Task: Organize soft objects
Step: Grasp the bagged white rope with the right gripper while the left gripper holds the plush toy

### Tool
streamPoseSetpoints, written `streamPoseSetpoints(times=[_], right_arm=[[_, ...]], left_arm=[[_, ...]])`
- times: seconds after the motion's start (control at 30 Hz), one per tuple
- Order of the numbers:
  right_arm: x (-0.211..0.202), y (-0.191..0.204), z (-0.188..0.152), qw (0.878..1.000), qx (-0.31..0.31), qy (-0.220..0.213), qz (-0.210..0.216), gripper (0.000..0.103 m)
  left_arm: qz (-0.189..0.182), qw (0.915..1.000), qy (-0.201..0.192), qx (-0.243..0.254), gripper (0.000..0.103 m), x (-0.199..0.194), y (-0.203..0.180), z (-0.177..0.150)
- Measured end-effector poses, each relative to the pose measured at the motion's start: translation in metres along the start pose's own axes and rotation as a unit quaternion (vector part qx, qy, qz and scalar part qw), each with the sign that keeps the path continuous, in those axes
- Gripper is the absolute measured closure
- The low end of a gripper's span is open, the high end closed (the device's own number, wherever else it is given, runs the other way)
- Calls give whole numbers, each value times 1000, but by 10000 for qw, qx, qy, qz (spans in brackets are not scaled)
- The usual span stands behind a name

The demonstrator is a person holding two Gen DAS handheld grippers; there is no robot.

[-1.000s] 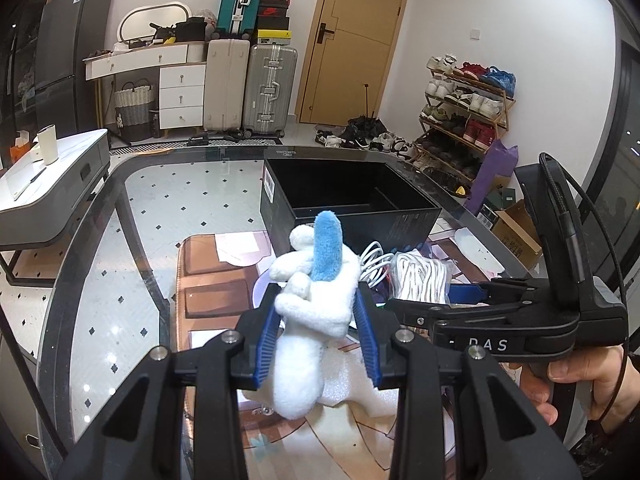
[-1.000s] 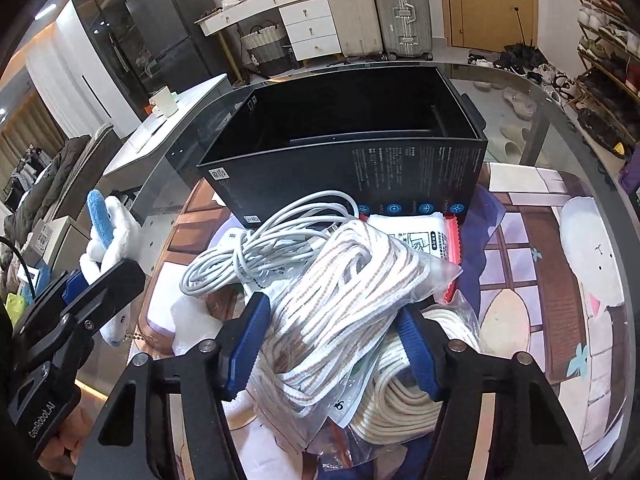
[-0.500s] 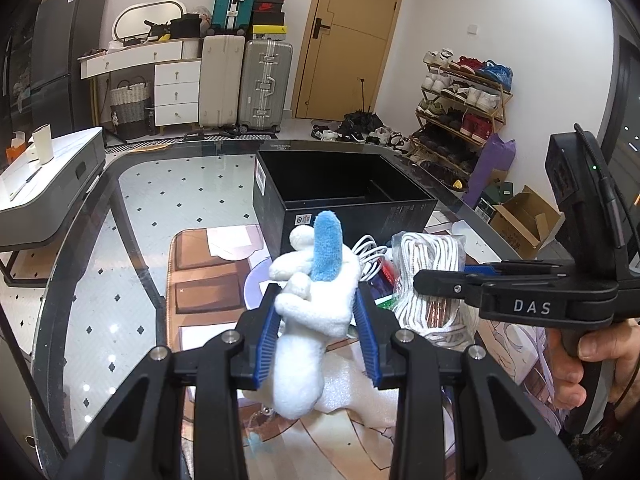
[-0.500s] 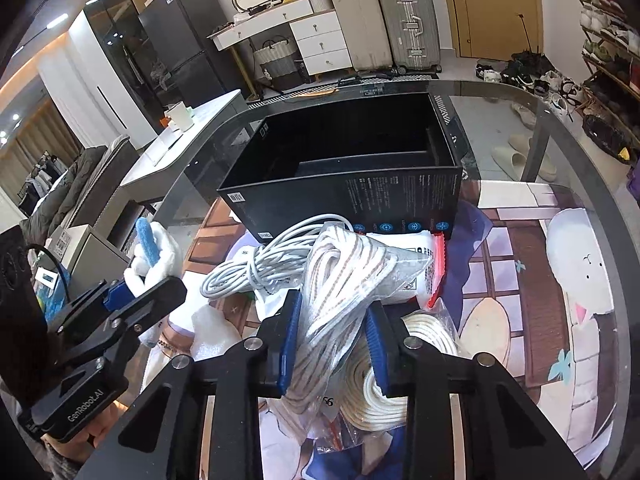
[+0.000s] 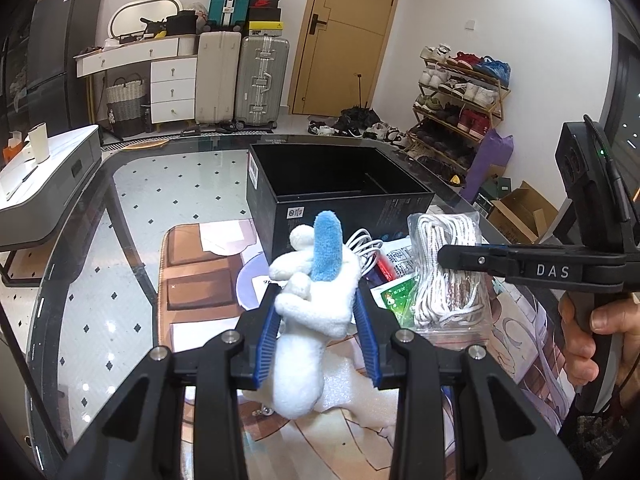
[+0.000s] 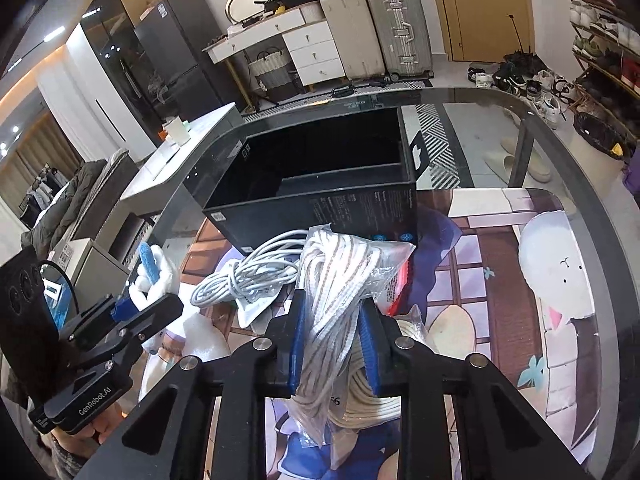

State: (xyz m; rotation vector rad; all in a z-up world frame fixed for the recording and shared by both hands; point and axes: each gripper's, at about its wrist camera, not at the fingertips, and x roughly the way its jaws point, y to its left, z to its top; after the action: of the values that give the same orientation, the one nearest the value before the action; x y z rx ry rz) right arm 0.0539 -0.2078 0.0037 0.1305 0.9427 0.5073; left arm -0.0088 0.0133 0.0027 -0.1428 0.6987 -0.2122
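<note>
Left tool is clamped on the white plush toy with the blue ear, pinched mid-body and held up over the glass bench. It's light and squishy, so a waist grip looks fine. Ahead sits the open black cardboard box, seemingly empty, though the inside is dark. Right tool is squeezed narrow on the clear plastic bag of white coiled rope, lifted just short of the box; floppy, slippery plastic, so probably better gripped through the rope bundle.
</note>
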Motion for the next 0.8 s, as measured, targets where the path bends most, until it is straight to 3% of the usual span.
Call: streamPoseSetpoints(times=[0.3,0.47,0.67,0.8], right_arm=[[-6,-3,9,9959,289,103,855,81],[16,-8,2,9984,157,458,298,81],[22,-10,6,9985,79,549,-9,78],[26,-6,12,9974,-16,680,-246,69]], left_arm=[[-47,10000,38,24,68,1,-3,-1],[-61,10000,57,31,68,1,-2,0],[-70,9999,84,65,68,3,-3,-2],[-31,9999,127,106,68,4,-6,-3]])
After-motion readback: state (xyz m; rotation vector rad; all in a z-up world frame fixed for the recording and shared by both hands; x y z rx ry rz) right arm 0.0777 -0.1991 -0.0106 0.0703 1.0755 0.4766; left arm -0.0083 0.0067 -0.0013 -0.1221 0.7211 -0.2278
